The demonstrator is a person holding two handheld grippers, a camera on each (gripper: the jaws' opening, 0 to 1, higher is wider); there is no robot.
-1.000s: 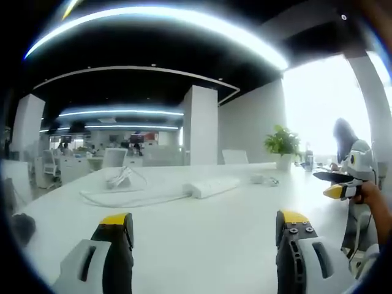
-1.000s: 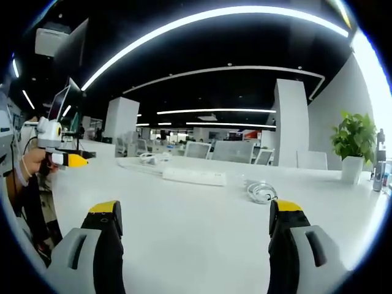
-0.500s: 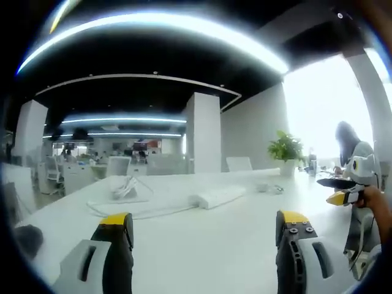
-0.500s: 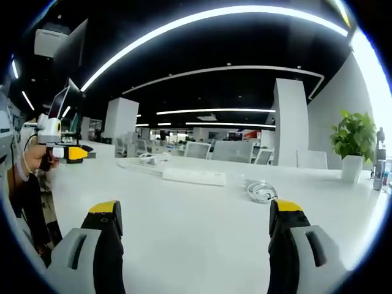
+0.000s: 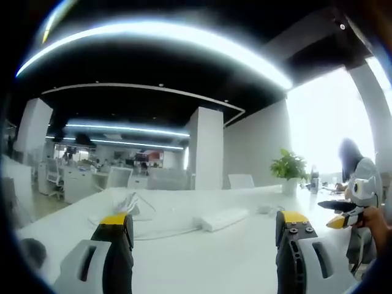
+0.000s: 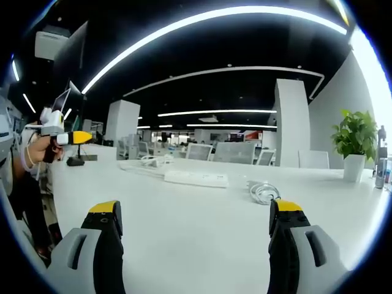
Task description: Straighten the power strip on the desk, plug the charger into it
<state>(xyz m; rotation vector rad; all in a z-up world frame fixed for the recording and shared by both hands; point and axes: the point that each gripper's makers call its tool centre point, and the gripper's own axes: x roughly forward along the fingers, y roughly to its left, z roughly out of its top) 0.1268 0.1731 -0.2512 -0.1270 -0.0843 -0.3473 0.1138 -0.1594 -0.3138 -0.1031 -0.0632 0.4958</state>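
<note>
Here, neither step appears begun. The left gripper [image 5: 202,236] and right gripper [image 6: 195,229] are hovering above the desk [image 6: 184,226] with jaws spread wide, holding nothing. The power strip [image 6: 196,179] is lying well ahead of the right jaws, askew; the coiled charger [image 6: 263,193] is resting just beyond the right-hand jaw. Next, a forward reach to the strip seems called for. Bare desk is offering open room ahead; its edge is falling away beyond the left-hand jaw.
</note>
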